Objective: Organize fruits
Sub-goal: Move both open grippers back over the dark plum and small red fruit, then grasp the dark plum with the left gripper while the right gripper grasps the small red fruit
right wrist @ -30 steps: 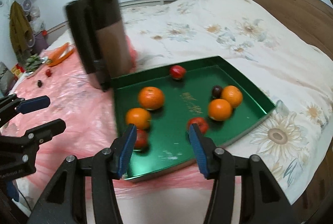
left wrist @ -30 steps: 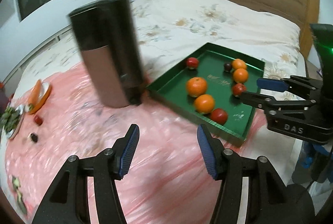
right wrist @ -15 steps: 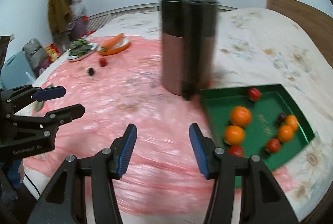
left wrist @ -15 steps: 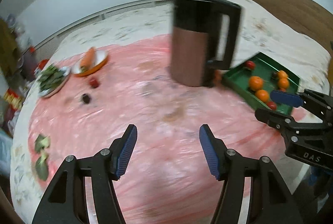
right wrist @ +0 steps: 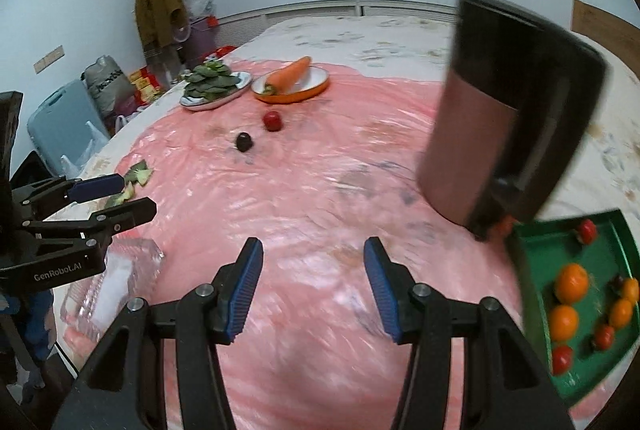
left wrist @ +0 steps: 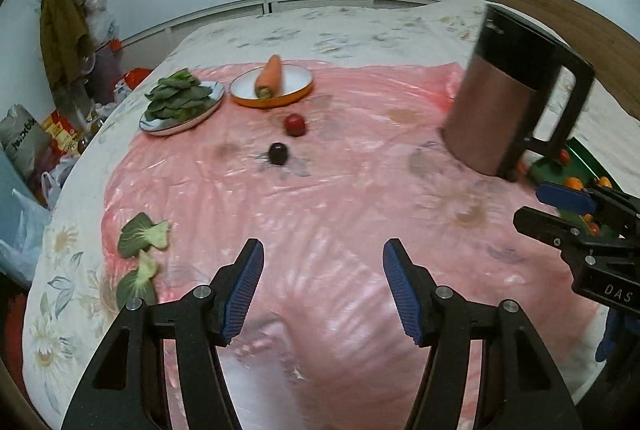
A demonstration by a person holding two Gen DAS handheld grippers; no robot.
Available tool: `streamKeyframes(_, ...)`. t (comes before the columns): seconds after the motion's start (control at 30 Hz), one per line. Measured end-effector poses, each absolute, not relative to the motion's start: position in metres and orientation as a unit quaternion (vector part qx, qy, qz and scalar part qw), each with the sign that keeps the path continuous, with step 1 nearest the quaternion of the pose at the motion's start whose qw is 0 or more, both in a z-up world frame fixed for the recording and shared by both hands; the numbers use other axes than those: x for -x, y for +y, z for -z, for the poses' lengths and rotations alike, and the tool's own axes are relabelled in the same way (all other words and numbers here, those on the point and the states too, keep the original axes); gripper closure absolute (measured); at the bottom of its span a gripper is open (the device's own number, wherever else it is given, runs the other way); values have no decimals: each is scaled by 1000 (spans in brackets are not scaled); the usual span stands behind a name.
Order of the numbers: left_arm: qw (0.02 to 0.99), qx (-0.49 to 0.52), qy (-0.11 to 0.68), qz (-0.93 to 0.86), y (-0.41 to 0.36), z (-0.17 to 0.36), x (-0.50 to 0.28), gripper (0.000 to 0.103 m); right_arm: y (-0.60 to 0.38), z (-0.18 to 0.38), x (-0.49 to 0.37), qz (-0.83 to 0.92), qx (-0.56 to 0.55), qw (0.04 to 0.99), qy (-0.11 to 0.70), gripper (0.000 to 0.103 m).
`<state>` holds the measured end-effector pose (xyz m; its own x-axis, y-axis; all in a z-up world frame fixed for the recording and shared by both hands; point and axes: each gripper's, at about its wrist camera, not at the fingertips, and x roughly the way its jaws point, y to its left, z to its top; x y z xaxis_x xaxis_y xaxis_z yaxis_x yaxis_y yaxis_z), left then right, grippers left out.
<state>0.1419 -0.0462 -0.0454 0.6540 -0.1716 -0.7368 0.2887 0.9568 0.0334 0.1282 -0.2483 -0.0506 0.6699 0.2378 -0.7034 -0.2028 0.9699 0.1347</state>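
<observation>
Swung away from the green tray (right wrist: 532,242) toward the middle of the pink sheet (left wrist: 344,190) on the bed. Left tool (left wrist: 323,288) and right tool (right wrist: 312,282) both gaping, gripping nothing. 1 red fruit (left wrist: 295,124) and 1 dark fruit (left wrist: 278,153) loose on sheet near carrot plate (left wrist: 298,92); oranges (right wrist: 573,282) in tray beside kettle (right wrist: 508,118).

Both views swung off green tray (right wrist: 532,242)

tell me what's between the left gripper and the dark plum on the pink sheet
Nothing. In the left wrist view the stretch from the left gripper to the dark plum is bare pink sheet; the leaf scraps lie off to the side.
</observation>
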Motion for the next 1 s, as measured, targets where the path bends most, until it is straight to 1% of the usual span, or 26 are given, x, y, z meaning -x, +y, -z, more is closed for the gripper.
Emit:
streamKeyframes(0.3,901,-56,405,144,-9,55,-196,47,-207,62,-199,-167,-25,906,389,25)
streamKeyframes(0.57,892,-52,416,168,-8,71,-249,47,-178,78,-271,-201,-14,899,388,25)
streamKeyframes(0.77,884,-73,426,176,-13,88,-287,48,-159,92,-324,-230,-5,894,384,25)
streamKeyframes(0.83,880,-76,434,177,-13,97,-301,51,-151,99,-345,-239,2,891,386,25)
streamKeyframes(0.9,875,-72,444,180,-13,106,-313,60,-144,108,-361,-244,8,886,394,32)
streamKeyframes(1.0,869,-74,452,187,-17,113,-327,63,-137,116,-381,-246,15,880,406,34)
